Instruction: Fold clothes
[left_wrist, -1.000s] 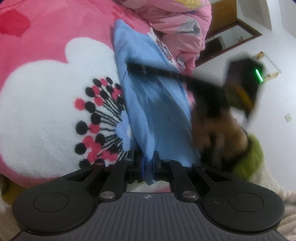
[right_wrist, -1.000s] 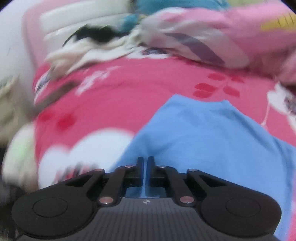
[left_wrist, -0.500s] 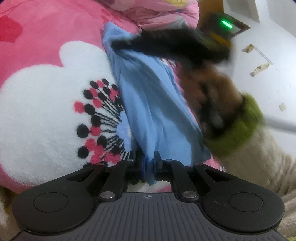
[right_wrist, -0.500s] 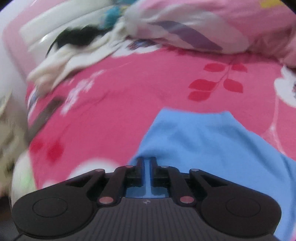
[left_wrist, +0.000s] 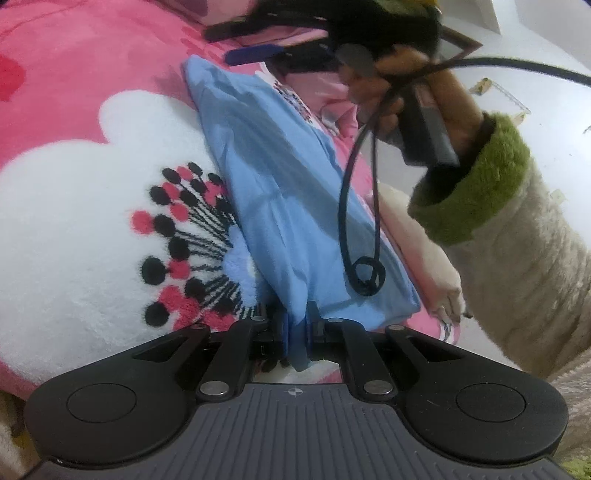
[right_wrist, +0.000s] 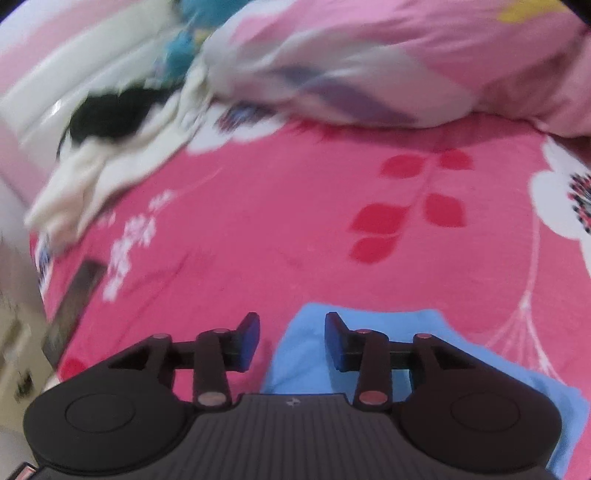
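Observation:
A light blue garment lies folded in a long strip on the pink flowered blanket. My left gripper is shut on its near corner, with blue cloth pinched between the pads. In the right wrist view the far end of the blue garment lies flat on the blanket below my right gripper. Its jaws are opening and stand apart, the cloth beneath them and not pressed by either pad. From the left wrist view the right gripper shows at the top above the garment's far end, held by a hand.
A pink quilt is heaped at the back of the bed. White and black clothes lie at the back left by the white headboard. A dark flat object rests at the blanket's left edge. A black cable hangs over the garment.
My right gripper has let go of the blue cloth, its jaws now apart, and it has moved away over the garment's far end. The left gripper keeps its grip.

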